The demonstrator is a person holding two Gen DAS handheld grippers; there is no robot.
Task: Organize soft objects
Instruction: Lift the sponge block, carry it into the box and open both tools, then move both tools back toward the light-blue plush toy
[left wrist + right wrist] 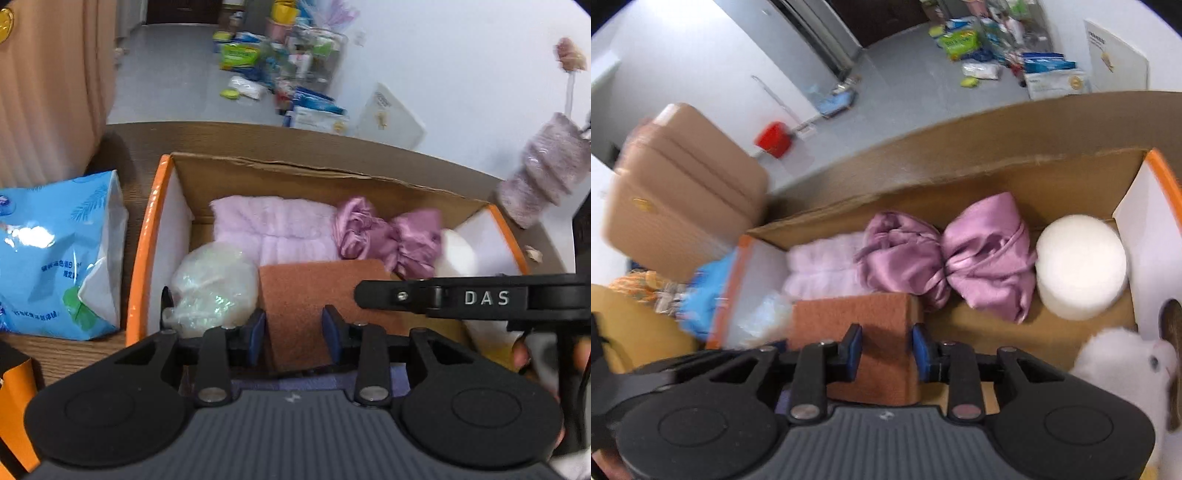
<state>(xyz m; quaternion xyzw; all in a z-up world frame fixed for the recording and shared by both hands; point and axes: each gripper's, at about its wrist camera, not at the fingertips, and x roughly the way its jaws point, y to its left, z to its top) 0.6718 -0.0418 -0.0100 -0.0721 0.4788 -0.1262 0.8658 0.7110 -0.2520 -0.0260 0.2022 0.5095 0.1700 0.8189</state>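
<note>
Sponge (871, 332) sits in the box (147, 236), long axis running away from us; we read both tongs, left (293, 332) and right (886, 350), straddling its near end, released.

Rough matt brown scouring pad (314, 295), glossy satin purple cloth (960, 254), raw cardboard box (295, 184), crinkly plastic bag (55, 258)

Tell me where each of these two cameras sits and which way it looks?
Left wrist: rides on the left tool, looks down into the box at the brown pad; the right tool's arm and fingers of a hand show.
Right wrist: rides on the right tool, looks down from nearer the box's right end, tips astride the same pad.
Both share the pad, purple cloth, white roll and towel.
</note>
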